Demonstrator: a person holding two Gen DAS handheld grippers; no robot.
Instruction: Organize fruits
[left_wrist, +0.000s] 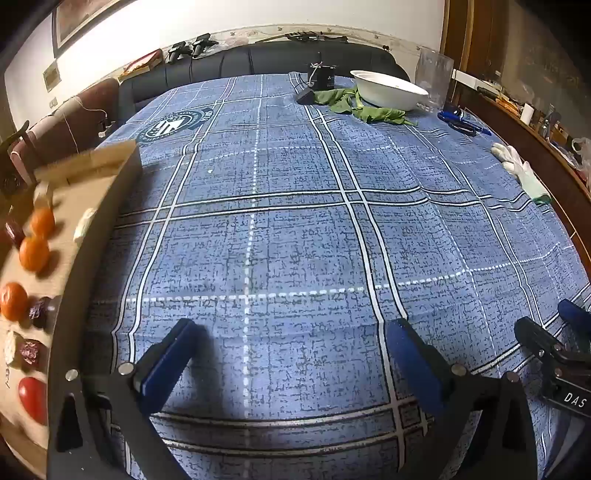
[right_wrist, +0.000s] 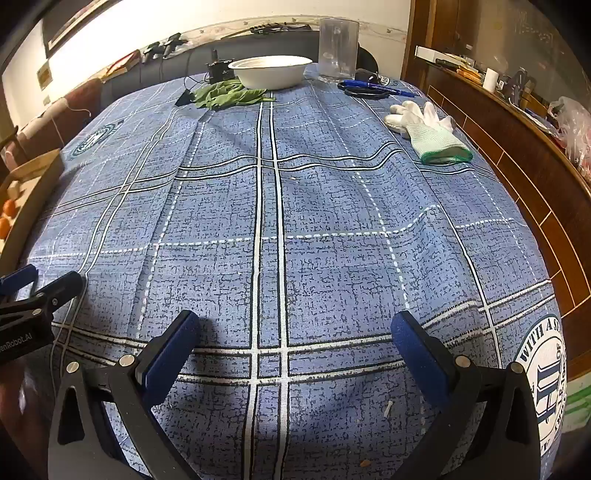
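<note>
Blue plaid cloth (left_wrist: 295, 229) sits bare under both tongs: left gripper (left_wrist: 291, 339) & right gripper (right_wrist: 295, 332) gape fully, holding nothing. Fruits (left_wrist: 33, 251) lie in cardboard box (left_wrist: 122, 162) at 9 o'clock. Risk: box wall blocks a sideways reach, oranges roll.

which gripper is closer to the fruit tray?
Left. Left gripper hangs right beside the tray; right gripper sits farther over, with the left one between it and the tray.

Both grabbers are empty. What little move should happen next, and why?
Probably swing the left gripper toward the cardboard tray at its left and line up on a round orange fruit. Both the left and the right gripper hang open over bare blue checked cloth; the fruits sit there.
</note>
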